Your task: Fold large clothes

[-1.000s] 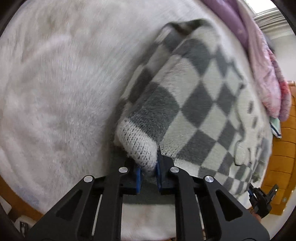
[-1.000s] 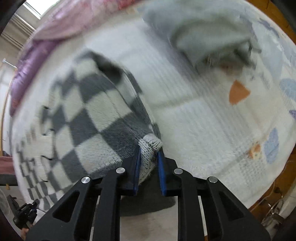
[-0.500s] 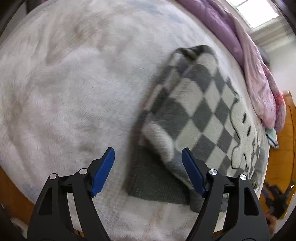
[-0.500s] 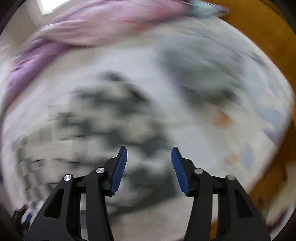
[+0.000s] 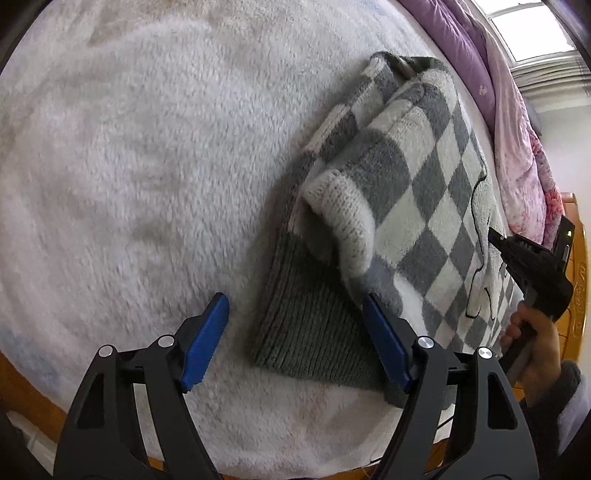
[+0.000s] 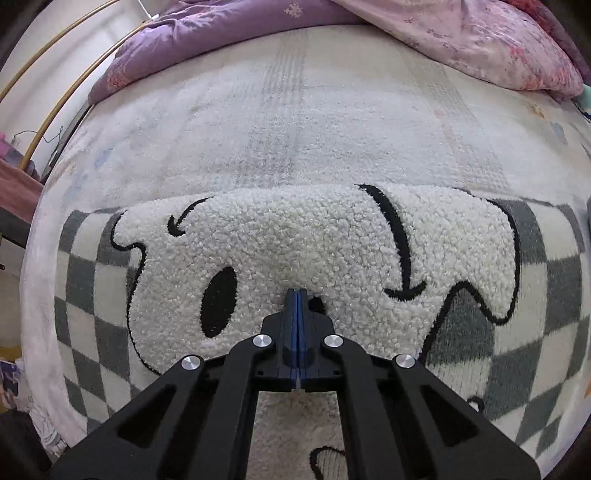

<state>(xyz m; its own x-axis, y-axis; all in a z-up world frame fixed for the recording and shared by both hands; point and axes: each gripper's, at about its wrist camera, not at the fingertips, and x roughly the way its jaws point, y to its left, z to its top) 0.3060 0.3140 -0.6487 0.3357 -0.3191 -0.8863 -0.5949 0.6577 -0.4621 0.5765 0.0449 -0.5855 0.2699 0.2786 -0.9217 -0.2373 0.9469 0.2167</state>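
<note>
On the white fleece bedspread (image 5: pixel 140 155) lies the grey-and-white checked knit sweater (image 5: pixel 417 177), its sleeve folded across the body so that the white ribbed cuff (image 5: pixel 343 221) rests over the grey ribbed hem (image 5: pixel 314 332). Left gripper (image 5: pixel 295 343): released, blue pads spread wide, hem between them but not pressed. Right gripper (image 6: pixel 297 295): clenched, pads together with nothing between them, tips against the sweater's white bouclé cartoon patch (image 6: pixel 295 236); jaws have just been closing. In the left wrist view a hand (image 5: pixel 532 339) holds the right gripper at the frame edge; small white characters on its black body are too small to read. Purple and pink quilts (image 6: pixel 424 33) are cut off at the far edge.
</note>
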